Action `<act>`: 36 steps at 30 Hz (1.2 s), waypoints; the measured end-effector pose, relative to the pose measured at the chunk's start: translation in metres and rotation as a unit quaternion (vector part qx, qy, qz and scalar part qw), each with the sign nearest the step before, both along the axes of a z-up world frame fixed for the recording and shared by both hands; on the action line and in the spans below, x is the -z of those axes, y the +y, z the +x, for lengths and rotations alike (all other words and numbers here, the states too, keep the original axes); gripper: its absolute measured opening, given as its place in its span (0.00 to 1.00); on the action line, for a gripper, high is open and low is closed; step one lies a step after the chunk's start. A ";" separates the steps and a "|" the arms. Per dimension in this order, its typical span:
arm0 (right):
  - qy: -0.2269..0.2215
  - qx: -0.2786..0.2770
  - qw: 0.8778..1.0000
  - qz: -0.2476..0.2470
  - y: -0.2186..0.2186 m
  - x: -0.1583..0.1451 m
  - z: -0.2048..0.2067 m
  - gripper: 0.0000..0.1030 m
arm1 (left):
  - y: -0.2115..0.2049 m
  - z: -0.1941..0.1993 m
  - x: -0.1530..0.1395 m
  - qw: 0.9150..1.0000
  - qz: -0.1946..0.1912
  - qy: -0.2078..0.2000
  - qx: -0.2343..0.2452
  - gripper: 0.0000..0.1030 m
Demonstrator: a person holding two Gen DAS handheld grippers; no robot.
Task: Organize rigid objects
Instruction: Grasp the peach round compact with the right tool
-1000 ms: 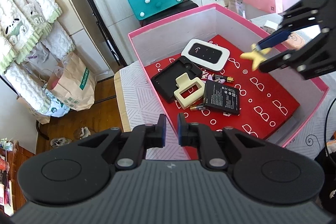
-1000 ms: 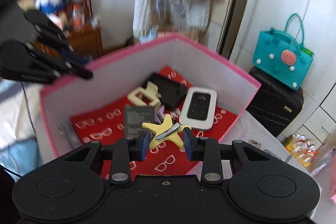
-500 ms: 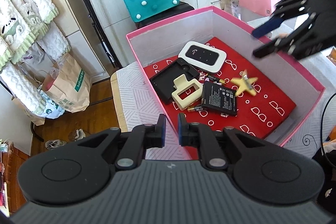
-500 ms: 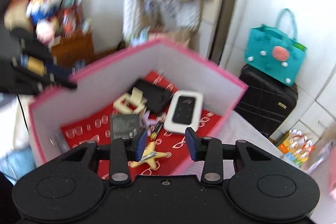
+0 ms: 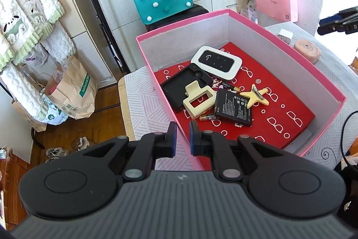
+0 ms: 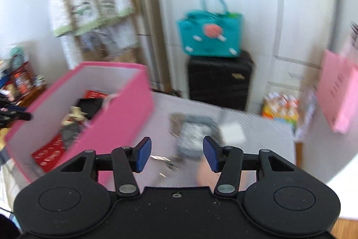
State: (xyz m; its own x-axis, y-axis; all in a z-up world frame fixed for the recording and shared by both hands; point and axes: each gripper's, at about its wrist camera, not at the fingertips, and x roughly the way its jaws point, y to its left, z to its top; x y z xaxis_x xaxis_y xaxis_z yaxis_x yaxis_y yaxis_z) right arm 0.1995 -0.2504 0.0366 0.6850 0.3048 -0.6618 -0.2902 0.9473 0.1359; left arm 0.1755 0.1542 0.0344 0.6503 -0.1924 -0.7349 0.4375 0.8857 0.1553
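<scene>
Yellow star clip [image 5: 255, 96] flat in pink box [image 5: 290, 53], overlapping black battery [image 5: 233, 108]

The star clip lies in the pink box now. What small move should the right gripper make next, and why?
Probably lower the right gripper toward the white block on the table outside the pink box. Its jaws have just been opening and hold nothing, and the blurred items lie just ahead of them.

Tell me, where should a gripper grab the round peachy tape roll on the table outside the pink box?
Probably across its flat faces. The tape roll stands on edge beside the pink box, tipped slightly, so its curved rim would likely slip between pads. Come from above, one finger on each flat side. Nothing crowds it closely; the small white block sits apart. The open right gripper is nearer.
</scene>
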 end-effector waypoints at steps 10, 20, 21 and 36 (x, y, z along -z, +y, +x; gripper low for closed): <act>0.033 0.071 0.997 0.000 -0.034 0.069 0.003 0.68 | -0.003 0.000 0.000 1.000 0.005 0.001 -0.009 0.10; 0.030 0.055 0.998 -0.012 -0.029 0.100 0.017 0.75 | -0.004 0.001 -0.001 1.000 0.005 0.004 -0.013 0.10; 0.028 0.055 0.998 -0.020 -0.026 0.103 0.019 0.76 | -0.004 0.001 -0.001 1.000 0.005 0.005 -0.013 0.10; 0.013 0.067 0.994 -0.083 -0.007 0.104 0.029 0.79 | -0.003 0.000 0.000 1.000 -0.001 0.003 -0.014 0.10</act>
